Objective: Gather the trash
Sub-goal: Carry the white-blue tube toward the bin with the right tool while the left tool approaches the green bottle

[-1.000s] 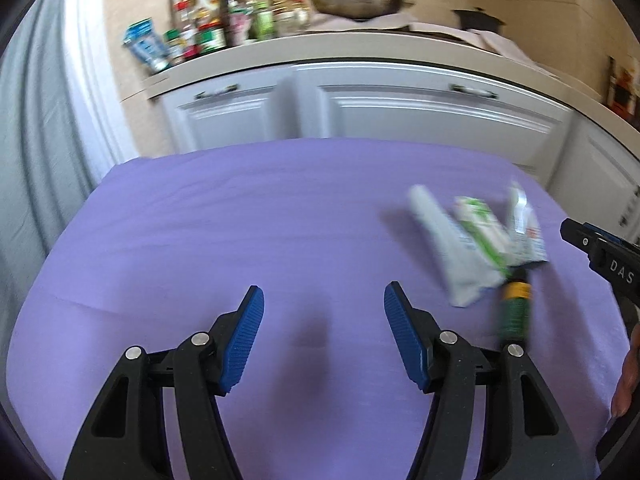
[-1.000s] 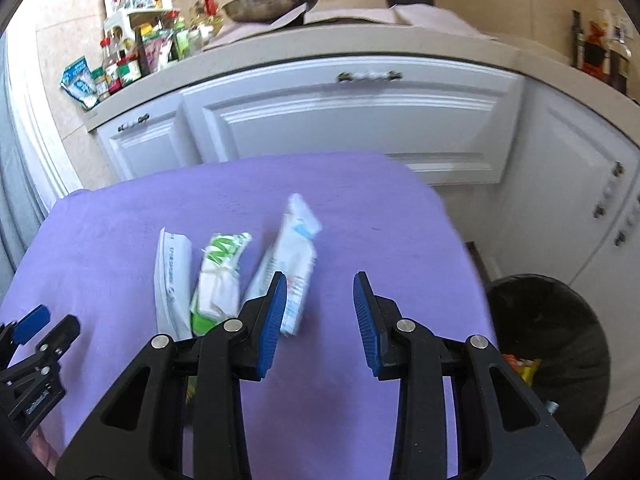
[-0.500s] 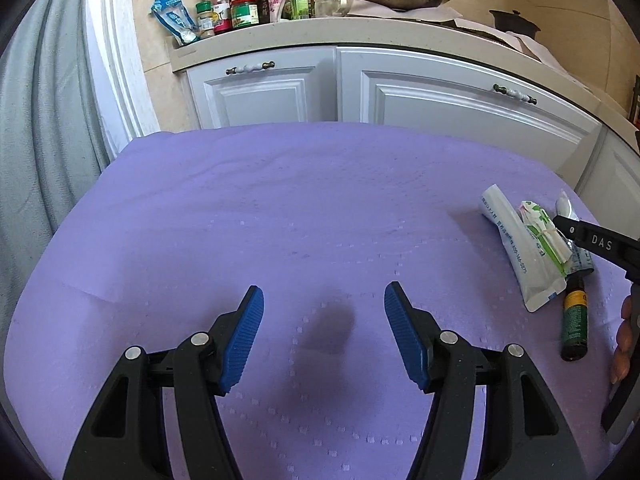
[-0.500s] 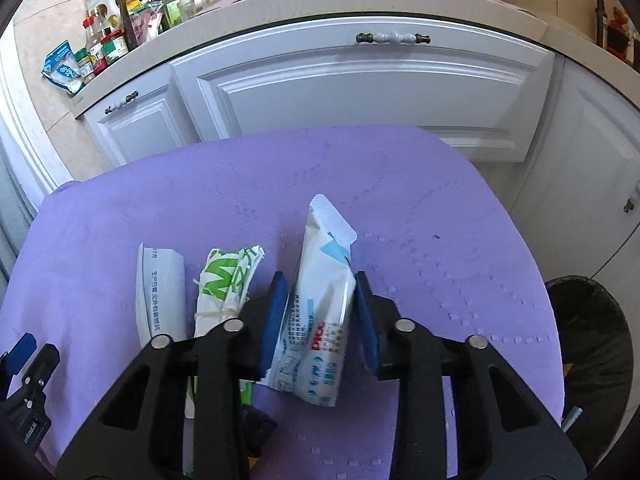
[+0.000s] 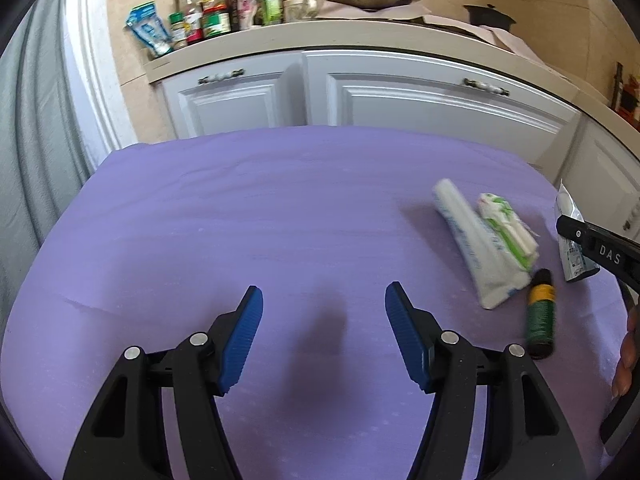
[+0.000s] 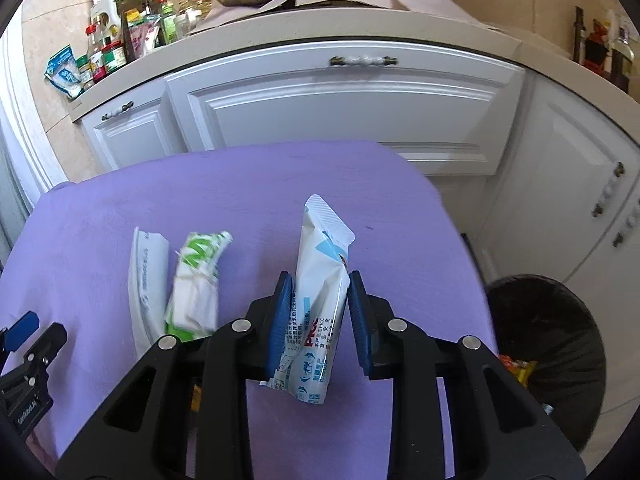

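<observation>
A white and blue pouch (image 6: 324, 232) stands tilted up between the blue pads of my right gripper (image 6: 320, 292). The jaws are closing and press its lower half, which crumples. The same pouch (image 5: 570, 240) shows at the right edge of the left wrist view, behind a right finger (image 5: 600, 252). To its left on the purple cloth lie a white wrapper (image 6: 146, 272), a green and white packet (image 6: 196, 280) and a small dark green bottle (image 5: 540, 316). My left gripper (image 5: 324, 300) hovers open over bare cloth with nothing between its fingers.
A black bin (image 6: 560, 340) with some trash inside stands on the floor, right of the purple table (image 5: 200, 240). White cabinets (image 6: 340, 112) and a counter crowded with jars and bottles (image 5: 224, 12) lie behind. A hand (image 5: 626, 356) shows at the right edge.
My right gripper moved forward over the white and blue pouch and narrowed its jaws onto it; the pouch went from lying flat to tilted up. The left gripper stayed open.
</observation>
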Action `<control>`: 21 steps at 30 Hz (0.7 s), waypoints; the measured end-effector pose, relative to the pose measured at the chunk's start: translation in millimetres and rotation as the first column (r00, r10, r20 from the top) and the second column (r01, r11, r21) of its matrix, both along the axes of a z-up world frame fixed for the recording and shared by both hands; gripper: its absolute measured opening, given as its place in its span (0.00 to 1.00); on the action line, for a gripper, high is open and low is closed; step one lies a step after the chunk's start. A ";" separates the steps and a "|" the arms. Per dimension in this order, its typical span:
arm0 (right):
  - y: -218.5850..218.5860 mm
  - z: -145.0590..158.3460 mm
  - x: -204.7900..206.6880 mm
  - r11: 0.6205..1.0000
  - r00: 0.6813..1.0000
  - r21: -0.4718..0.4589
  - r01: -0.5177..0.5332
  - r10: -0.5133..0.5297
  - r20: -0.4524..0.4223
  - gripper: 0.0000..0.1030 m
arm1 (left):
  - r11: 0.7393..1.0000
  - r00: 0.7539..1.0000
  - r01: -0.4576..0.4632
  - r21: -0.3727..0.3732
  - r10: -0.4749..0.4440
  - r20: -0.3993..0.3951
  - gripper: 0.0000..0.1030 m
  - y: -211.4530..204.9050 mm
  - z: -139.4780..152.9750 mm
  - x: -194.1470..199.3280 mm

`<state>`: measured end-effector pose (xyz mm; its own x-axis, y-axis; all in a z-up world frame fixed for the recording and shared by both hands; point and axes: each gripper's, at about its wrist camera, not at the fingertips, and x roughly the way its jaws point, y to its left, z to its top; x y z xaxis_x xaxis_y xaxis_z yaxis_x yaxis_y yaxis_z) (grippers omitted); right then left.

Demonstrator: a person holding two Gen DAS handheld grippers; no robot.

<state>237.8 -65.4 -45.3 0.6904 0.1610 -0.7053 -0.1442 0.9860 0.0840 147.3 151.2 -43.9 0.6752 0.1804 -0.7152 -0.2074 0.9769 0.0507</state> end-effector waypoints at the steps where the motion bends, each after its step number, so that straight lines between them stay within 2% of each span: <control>1: -6.4 0.6 -5.1 1.000 1.000 -0.006 0.010 -0.010 0.002 0.27 | 1.000 1.000 0.011 -0.001 -0.011 0.002 0.61 -4.9 1.0 -0.2; 14: -80.9 0.3 -56.3 0.991 0.991 -0.017 0.131 -0.131 0.011 0.27 | 0.988 0.988 0.154 0.002 -0.154 0.017 0.61 -74.1 11.9 -1.3; 21: -112.1 -0.1 -72.5 0.984 0.984 -0.007 0.177 -0.177 0.014 0.27 | 0.977 0.977 0.213 0.015 -0.213 -0.001 0.61 -107.9 5.1 5.7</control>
<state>165.3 -177.4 -45.4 0.7167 0.0295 -0.6968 0.0315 0.9967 0.0745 153.0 43.3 -38.9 0.6997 0.0433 -0.7132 0.0056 0.9978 0.0660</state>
